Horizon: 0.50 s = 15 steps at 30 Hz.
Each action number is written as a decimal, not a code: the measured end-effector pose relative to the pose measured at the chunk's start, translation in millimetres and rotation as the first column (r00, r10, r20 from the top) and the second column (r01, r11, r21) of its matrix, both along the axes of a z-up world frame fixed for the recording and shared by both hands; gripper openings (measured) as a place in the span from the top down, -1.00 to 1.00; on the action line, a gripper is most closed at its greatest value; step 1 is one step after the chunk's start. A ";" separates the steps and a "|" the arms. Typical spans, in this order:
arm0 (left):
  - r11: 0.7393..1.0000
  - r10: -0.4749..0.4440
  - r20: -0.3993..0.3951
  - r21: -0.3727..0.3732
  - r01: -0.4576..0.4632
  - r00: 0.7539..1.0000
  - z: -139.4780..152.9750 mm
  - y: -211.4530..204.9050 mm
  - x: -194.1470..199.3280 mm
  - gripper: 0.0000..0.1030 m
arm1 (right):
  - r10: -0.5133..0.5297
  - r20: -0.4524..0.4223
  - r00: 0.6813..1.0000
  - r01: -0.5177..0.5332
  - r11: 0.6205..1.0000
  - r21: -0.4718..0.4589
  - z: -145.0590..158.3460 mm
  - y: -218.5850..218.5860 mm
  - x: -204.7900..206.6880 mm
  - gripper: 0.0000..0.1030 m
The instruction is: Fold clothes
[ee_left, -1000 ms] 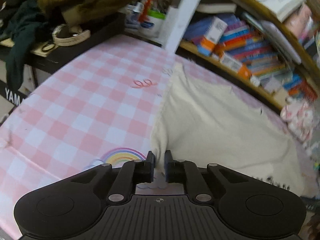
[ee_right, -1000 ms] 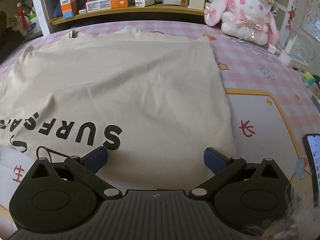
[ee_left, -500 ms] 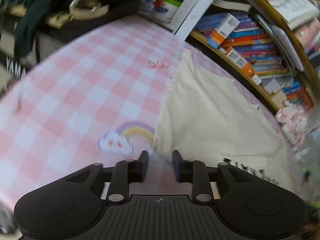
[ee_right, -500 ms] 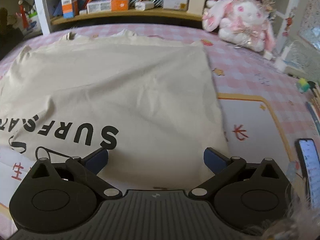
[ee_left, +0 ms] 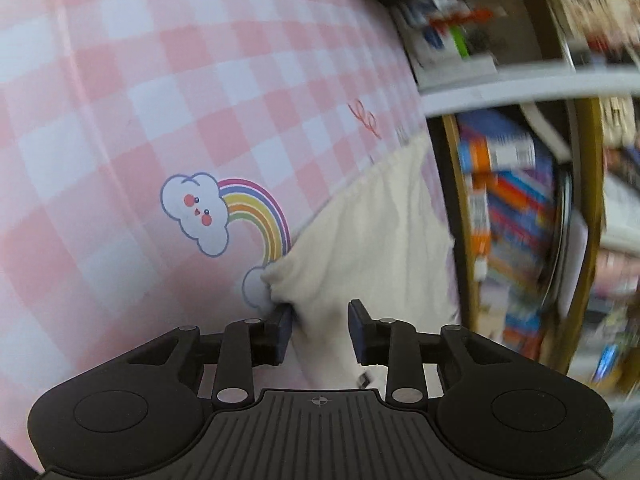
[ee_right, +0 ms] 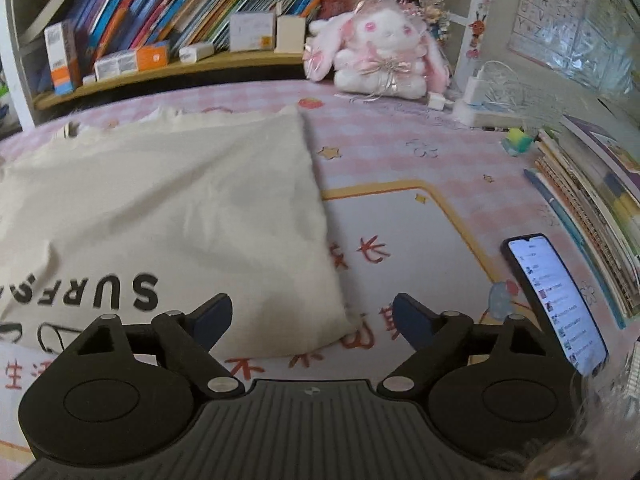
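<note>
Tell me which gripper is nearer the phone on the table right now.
Right. The right gripper hovers open over the cream shirt's corner, with the lit phone just to its right. The left gripper is at the shirt's opposite edge; no phone shows there.

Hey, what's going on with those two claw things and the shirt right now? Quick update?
Left hand-held gripper open, shirt edge between its fingers. Right hand-held gripper open over the shirt's near corner. Phone lies close on the right.
</note>
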<state>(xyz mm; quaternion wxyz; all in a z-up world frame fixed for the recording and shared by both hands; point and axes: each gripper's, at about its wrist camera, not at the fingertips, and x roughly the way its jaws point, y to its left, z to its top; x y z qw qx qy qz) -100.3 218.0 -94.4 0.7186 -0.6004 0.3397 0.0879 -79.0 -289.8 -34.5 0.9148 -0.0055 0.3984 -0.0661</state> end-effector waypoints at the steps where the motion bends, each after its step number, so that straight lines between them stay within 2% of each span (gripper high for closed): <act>1: 1.000 0.007 -0.005 0.013 -0.007 1.000 0.6 -2.1 2.1 0.63 | 0.023 0.009 1.000 -0.023 1.000 0.006 2.8 0.8 0.4 -0.68; 3: 0.999 0.025 -0.022 0.042 -0.024 0.999 1.7 -6.3 4.6 0.92 | 0.073 0.025 0.997 -0.074 0.997 0.018 8.1 3.3 1.9 -0.68; 6: 0.995 0.040 -0.028 0.098 -0.037 0.999 10.3 -14.5 5.2 0.96 | 0.205 0.040 0.978 -0.206 0.978 0.028 12.5 19.4 7.7 -0.68; 8: 0.983 0.003 -0.002 0.183 -0.003 1.000 28.8 -22.8 7.8 0.96 | 0.305 0.050 0.951 -0.307 0.951 0.032 14.4 34.9 11.2 -0.68; 11: 0.950 -0.068 0.024 0.308 0.057 0.997 56.4 -33.7 13.4 0.96 | 0.449 0.064 0.891 -0.451 0.892 0.035 17.2 58.2 16.4 -0.68; 15: 0.895 -0.165 0.030 0.425 0.137 0.986 84.4 -52.6 23.9 0.99 | 0.622 0.084 0.779 -0.626 0.779 0.035 21.0 89.2 23.3 -0.68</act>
